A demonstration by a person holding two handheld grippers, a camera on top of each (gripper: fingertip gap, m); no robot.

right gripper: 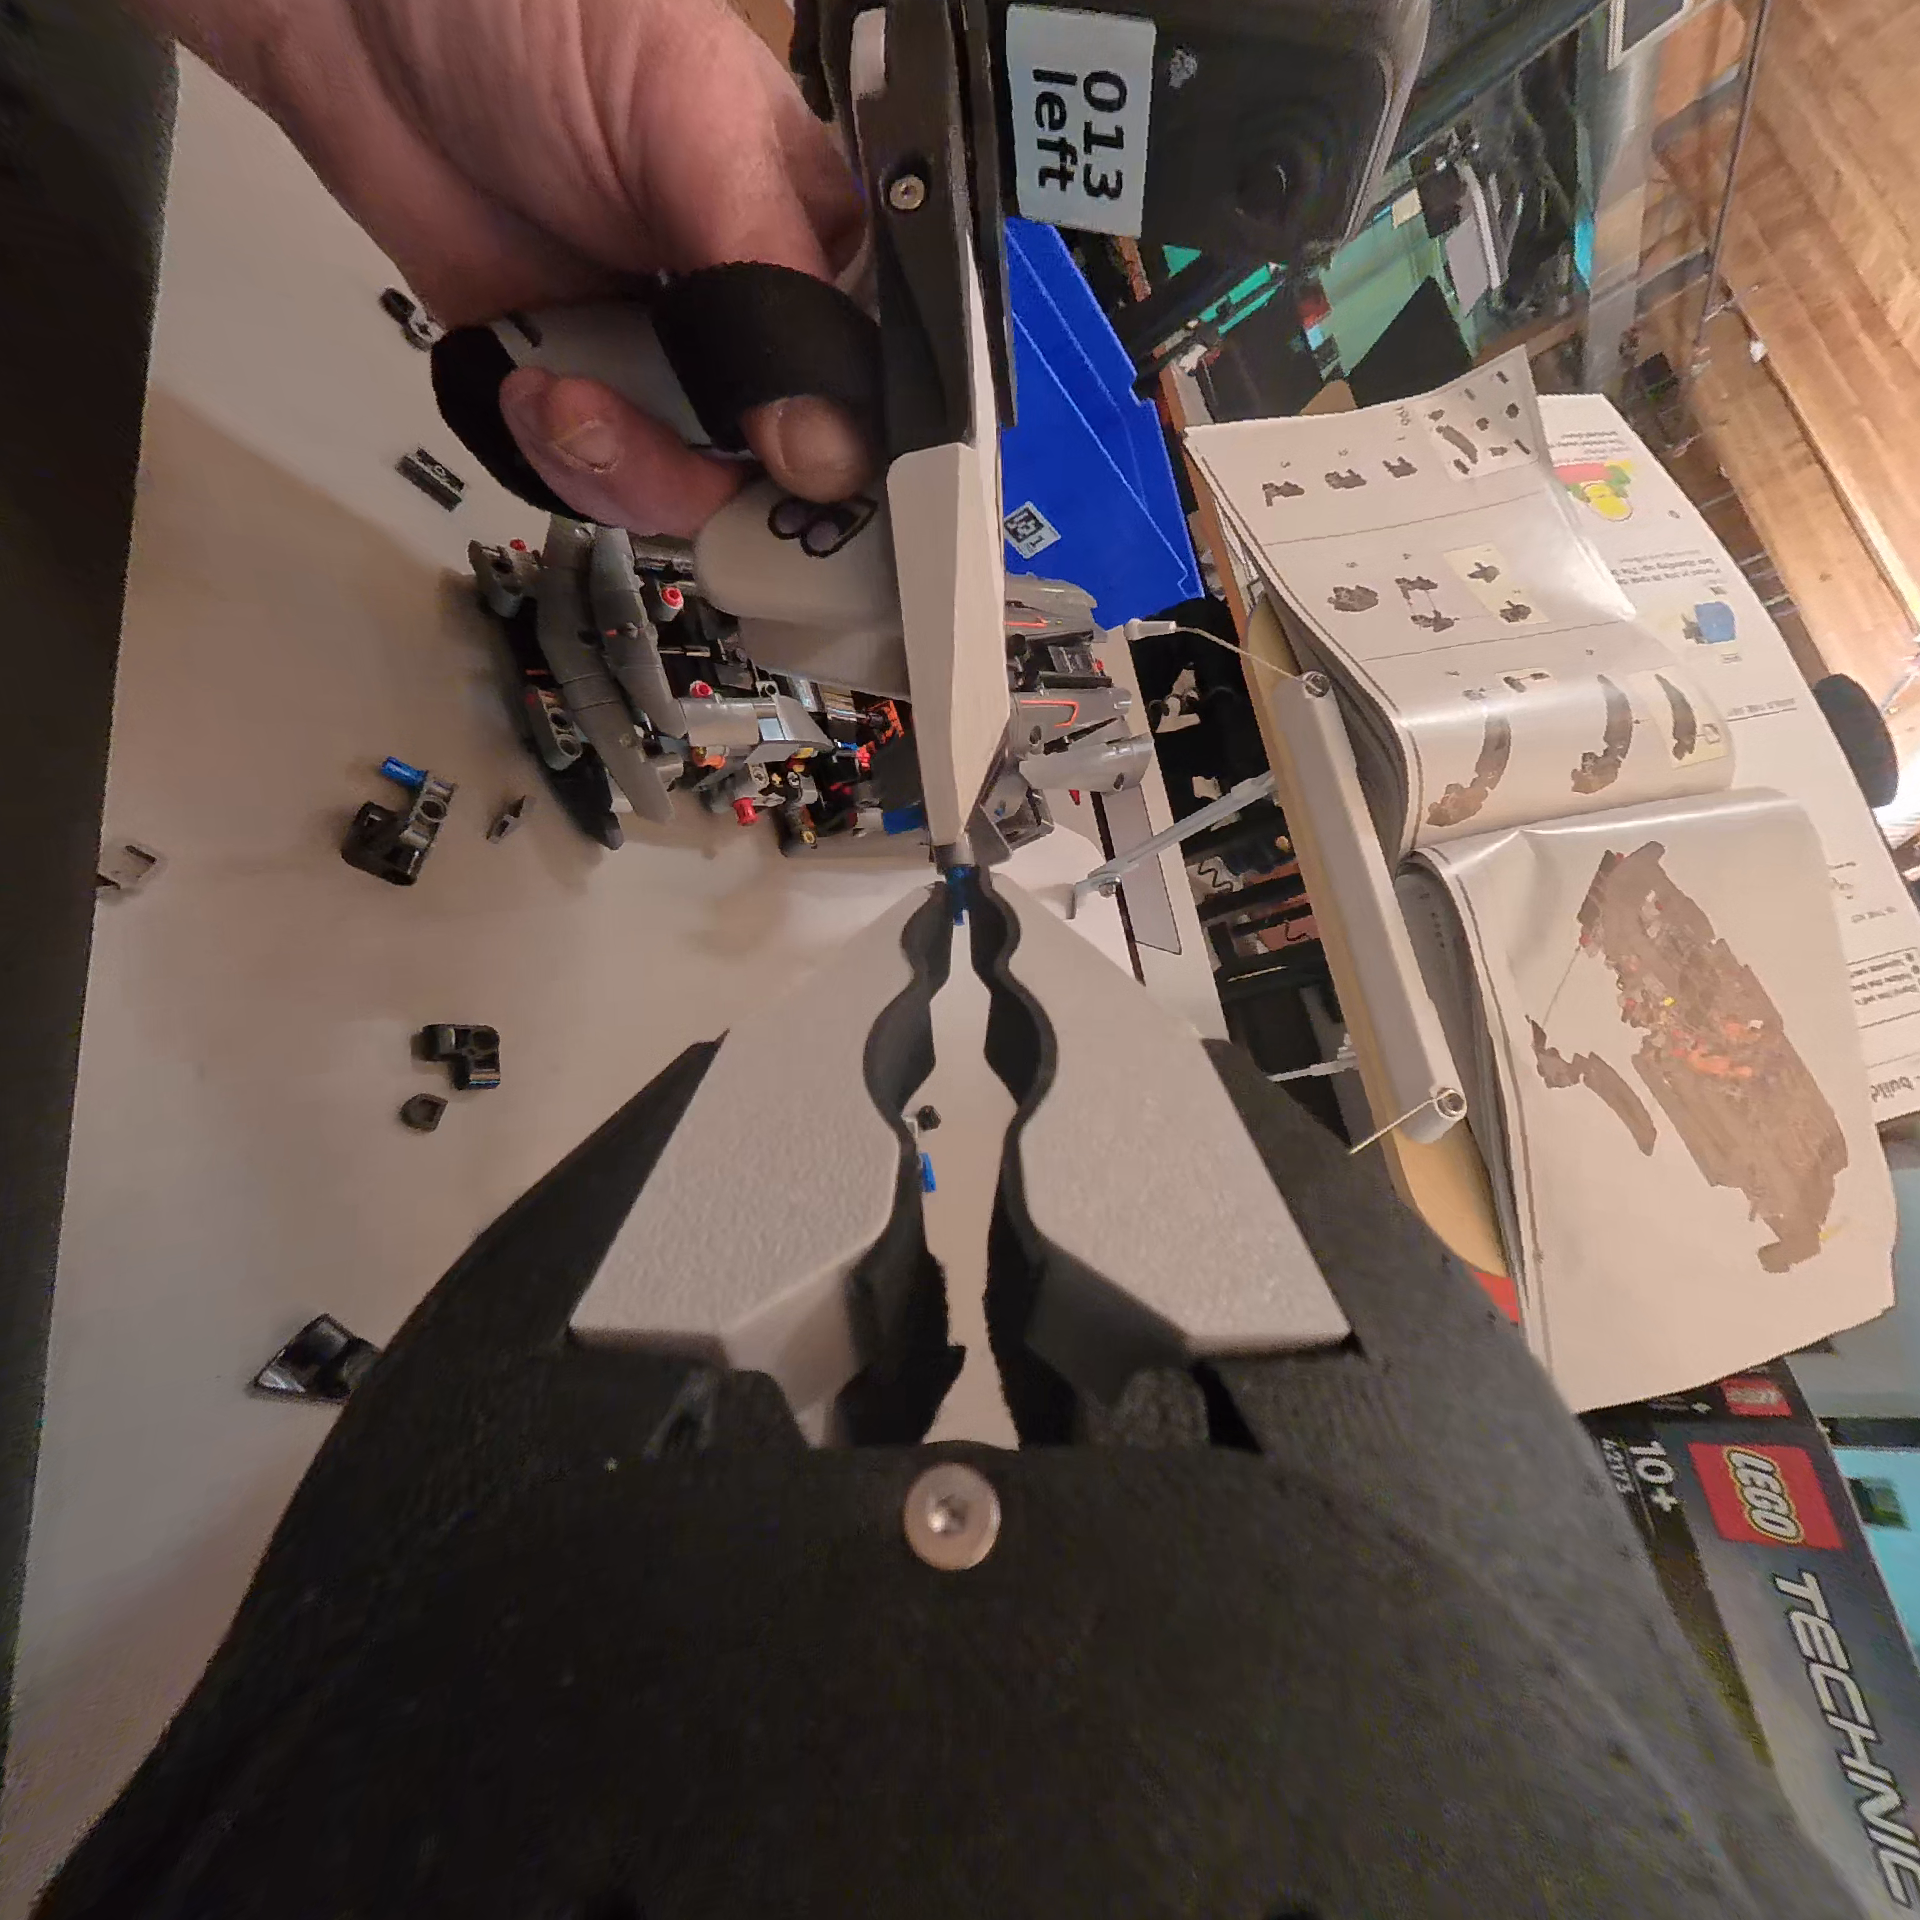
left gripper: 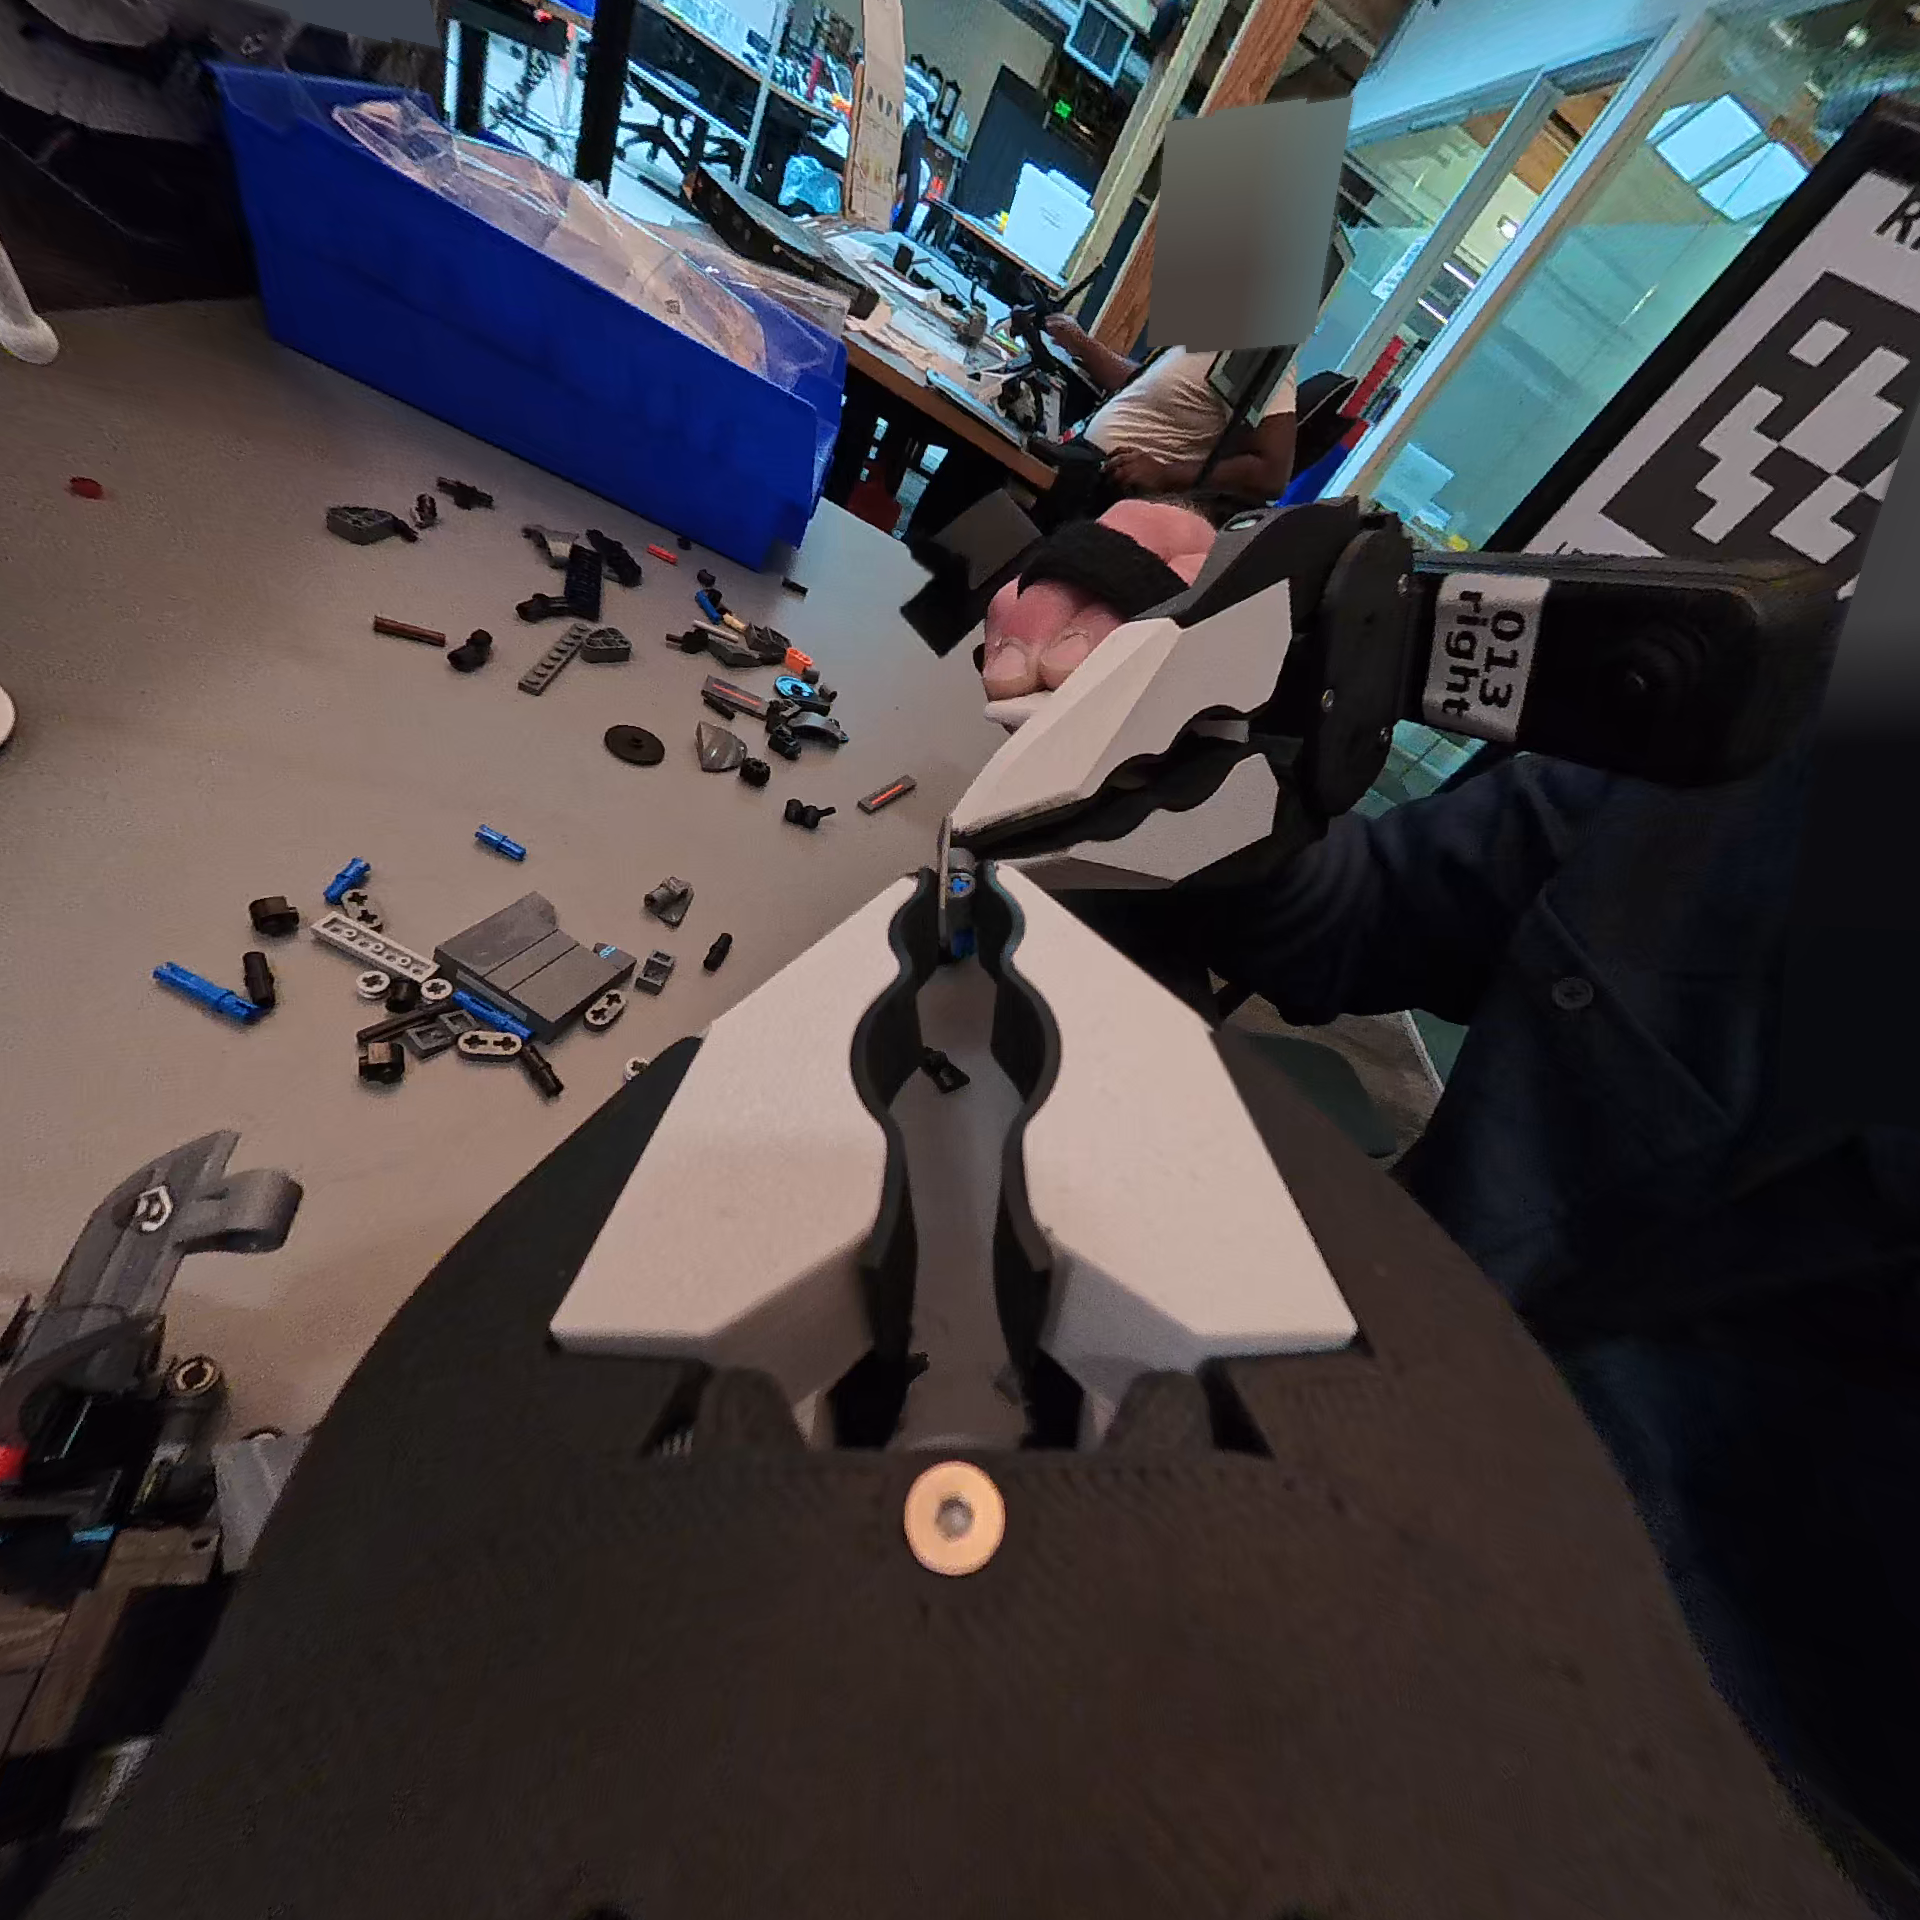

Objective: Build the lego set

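Blue plastic marks the spot: a small blue pin (left gripper: 957,914) sits pinched at the very tips of your left gripper (left gripper: 958,902), whose two white fingers are drawn together on it with only the pin's width between them. Your right gripper (left gripper: 961,831) comes in from the right and meets the same piece tip to tip, its fingers closed on a thin grey part (left gripper: 945,868) joined to the pin. From the right wrist view the same meeting shows at the centre: the right gripper (right gripper: 956,906) clamps the blue pin (right gripper: 956,894) from below while the left gripper (right gripper: 951,852) points down onto it from above, your left hand (right gripper: 582,260) wrapped round its handle.

Both tools hang above the grey table (left gripper: 208,727), clear of its surface. Loose black, grey and blue pieces (left gripper: 468,977) lie scattered on the table to the left of the grippers, and a blue bin (left gripper: 499,312) stands at the far left. The half-built model (right gripper: 675,707) rests on the table beyond the grippers in the right wrist view, with the open instruction booklet (right gripper: 1558,831) propped to its right and the set's box (right gripper: 1766,1610) near the lower right corner.
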